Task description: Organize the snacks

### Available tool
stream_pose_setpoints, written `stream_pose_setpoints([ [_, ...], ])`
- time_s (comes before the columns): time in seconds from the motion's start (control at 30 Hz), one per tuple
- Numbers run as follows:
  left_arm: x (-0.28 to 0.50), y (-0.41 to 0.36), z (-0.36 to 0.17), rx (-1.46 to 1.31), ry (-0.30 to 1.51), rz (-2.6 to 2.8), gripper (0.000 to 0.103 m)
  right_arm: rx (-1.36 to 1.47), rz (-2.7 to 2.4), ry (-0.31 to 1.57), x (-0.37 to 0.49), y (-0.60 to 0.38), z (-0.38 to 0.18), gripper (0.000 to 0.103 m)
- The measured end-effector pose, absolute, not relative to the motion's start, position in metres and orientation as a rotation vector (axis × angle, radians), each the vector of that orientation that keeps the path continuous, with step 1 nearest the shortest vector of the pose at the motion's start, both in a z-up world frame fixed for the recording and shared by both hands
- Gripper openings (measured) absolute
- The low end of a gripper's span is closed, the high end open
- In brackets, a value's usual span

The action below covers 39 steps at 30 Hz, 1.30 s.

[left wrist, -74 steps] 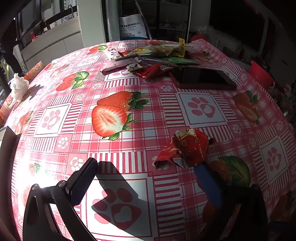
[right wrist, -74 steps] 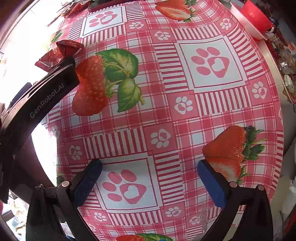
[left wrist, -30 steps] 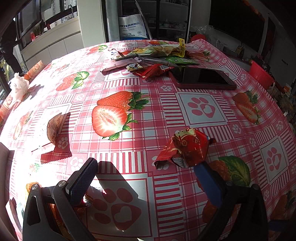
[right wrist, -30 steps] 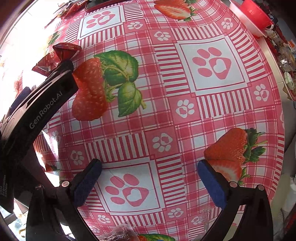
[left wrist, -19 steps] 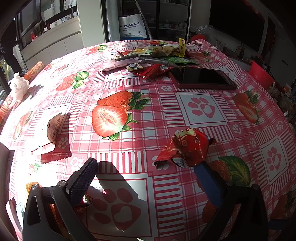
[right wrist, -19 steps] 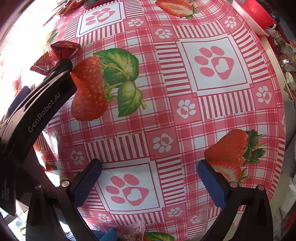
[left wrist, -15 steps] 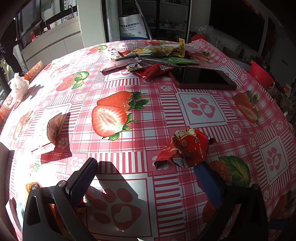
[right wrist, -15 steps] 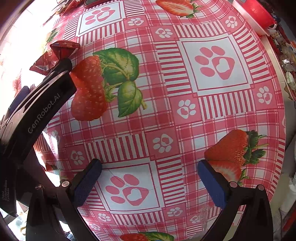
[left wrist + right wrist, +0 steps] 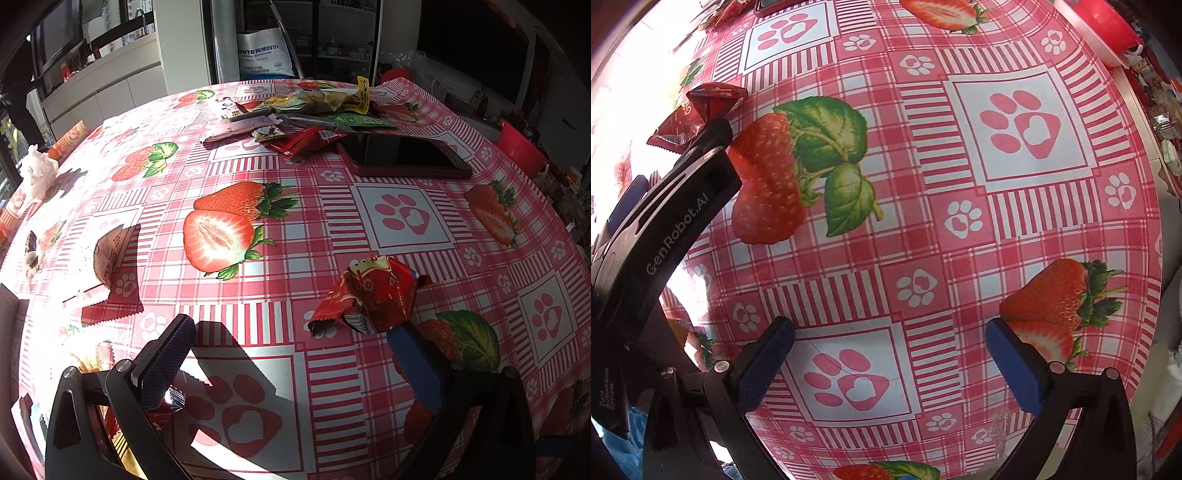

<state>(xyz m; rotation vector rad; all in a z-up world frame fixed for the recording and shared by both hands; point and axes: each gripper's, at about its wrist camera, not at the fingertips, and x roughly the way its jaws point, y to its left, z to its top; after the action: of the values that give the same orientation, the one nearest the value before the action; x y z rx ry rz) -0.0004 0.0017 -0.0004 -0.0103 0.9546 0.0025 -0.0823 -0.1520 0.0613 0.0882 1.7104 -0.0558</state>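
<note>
**A:** What does the snack nearest the left gripper (image 9: 291, 354) look like?

**B:** It is a red packet (image 9: 373, 295), crumpled and puffed, with gold print and a crimped end that points left. It lies on the tablecloth (image 9: 295, 236) just ahead of the gripper's right finger (image 9: 417, 365), touching or nearly touching its tip; I cannot tell which. In the right wrist view the same red packet (image 9: 701, 107) peeks out past the left gripper's black frame.

**A:** Are the claws holding anything?

**B:** No. The left gripper's fingers are spread wide with nothing between them but cloth. The right gripper (image 9: 890, 354) is likewise spread wide over a paw print, empty.

**A:** Where are the other snacks?

**B:** A pile of packets (image 9: 306, 114) lies at the far side of the table, green, yellow, pink and red ones overlapping, just beside a dark tablet (image 9: 406, 155). A pale packet (image 9: 107, 254) sits at the left in harsh sunlight, and more wrappers (image 9: 92, 362) lie near the left finger, too washed out to make out.

**A:** And room to move?

**B:** The middle of the table, around the printed strawberries, is bare. In the right wrist view the table edge (image 9: 1145, 147) runs down the right side, with a red bowl (image 9: 1104, 22) beyond it.
</note>
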Motion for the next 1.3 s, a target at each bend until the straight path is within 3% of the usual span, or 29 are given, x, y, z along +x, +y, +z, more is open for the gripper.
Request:
stream_pose_setpoints([
  [0.2,0.003,0.000,0.001,-0.005,0.982,-0.001,0.103,0.089,-0.057,1.701,-0.084,-0.153,0.062,0.103],
  [0.4,0.026,-0.007,0.008,0.055,1.332,-0.138,0.103,0.113,-0.081,1.680,-0.086,-0.155,0.065,0.103],
  [0.7,-0.027,0.063,0.077,0.045,1.325,-0.176,0.103,0.122,-0.090,1.758,-0.074,-0.160,0.061,0.103],
  [0.9,-0.075,0.169,0.046,-0.103,1.526,0.028,0.103,0.155,-0.021,1.763,-0.080,-0.133,0.077,0.103],
  [1.07,-0.088,0.213,0.020,-0.317,1.594,0.094,0.103,0.170,0.041,1.770,-0.086,-0.096,0.084,0.103],
  [1.3,-0.098,0.239,0.000,-0.419,1.604,0.193,0.103,-0.159,0.218,1.726,-0.073,-0.031,0.087,0.103],
])
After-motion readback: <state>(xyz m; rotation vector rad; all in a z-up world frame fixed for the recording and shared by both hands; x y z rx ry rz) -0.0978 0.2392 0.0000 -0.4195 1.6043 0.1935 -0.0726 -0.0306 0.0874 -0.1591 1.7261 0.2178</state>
